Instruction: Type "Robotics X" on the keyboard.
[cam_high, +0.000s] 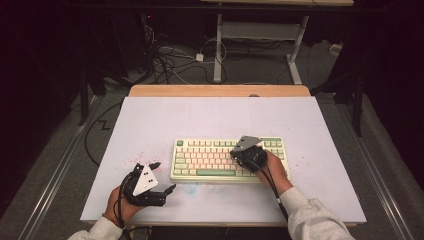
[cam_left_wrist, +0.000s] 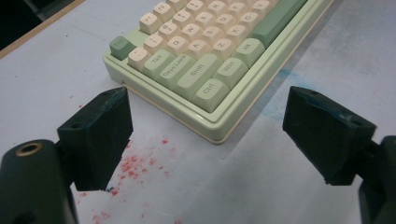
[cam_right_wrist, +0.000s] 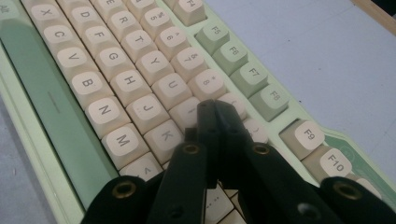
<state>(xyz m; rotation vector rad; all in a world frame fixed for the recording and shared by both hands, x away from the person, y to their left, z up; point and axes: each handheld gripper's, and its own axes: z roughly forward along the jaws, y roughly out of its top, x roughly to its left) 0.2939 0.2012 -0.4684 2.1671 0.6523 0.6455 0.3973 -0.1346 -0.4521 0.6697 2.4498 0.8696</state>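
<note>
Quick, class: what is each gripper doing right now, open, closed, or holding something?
Left gripper: jaws open, holding nothing, on the table near the keyboard corner.
Right gripper: jaws closed, holding nothing, tips over the keys.

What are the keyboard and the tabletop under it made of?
The keyboard looks like moulded plastic: matte cream and sage-green keycaps with printed letters, and a smooth pale-green case. The tabletop seems to be a smooth, pale laminate or painted sheet laid on a wooden board, whose light-wood edge shows at the back.
</note>
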